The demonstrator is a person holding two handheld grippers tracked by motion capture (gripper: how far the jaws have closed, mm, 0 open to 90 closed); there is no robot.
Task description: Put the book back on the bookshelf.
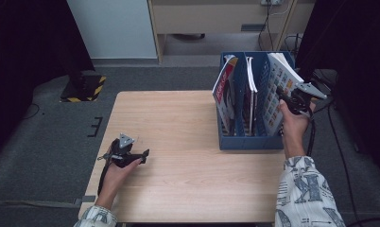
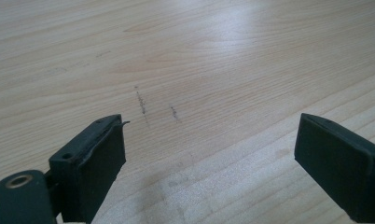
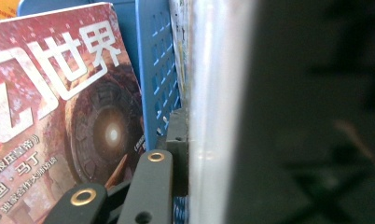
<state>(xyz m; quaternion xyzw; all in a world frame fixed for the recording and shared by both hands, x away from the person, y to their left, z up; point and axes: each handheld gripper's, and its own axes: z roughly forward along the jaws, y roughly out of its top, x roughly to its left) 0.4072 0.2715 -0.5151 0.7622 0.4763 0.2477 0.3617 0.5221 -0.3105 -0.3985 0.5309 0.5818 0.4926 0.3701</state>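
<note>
A blue file rack (image 1: 247, 141) stands on the right side of the wooden table (image 1: 178, 118). It holds a red-covered magazine (image 1: 224, 92) in its left slot, a thin white one (image 1: 251, 90) in the middle and a colourful picture magazine (image 1: 279, 87) leaning out at the right. My right gripper (image 1: 287, 100) is shut on that right magazine from its outer side. In the right gripper view one black finger (image 3: 177, 135) presses against the magazine's glossy edge (image 3: 209, 116), with the red cover (image 3: 59, 107) beyond. My left gripper (image 1: 142, 154) (image 2: 211, 154) rests open over bare wood.
The rack's blue perforated divider (image 3: 157, 70) stands between the red magazine and the held one. Grey carpet surrounds the table. A black-and-yellow striped foot (image 1: 84, 88) sits on the floor at the far left, and a cabinet (image 1: 216, 19) stands behind.
</note>
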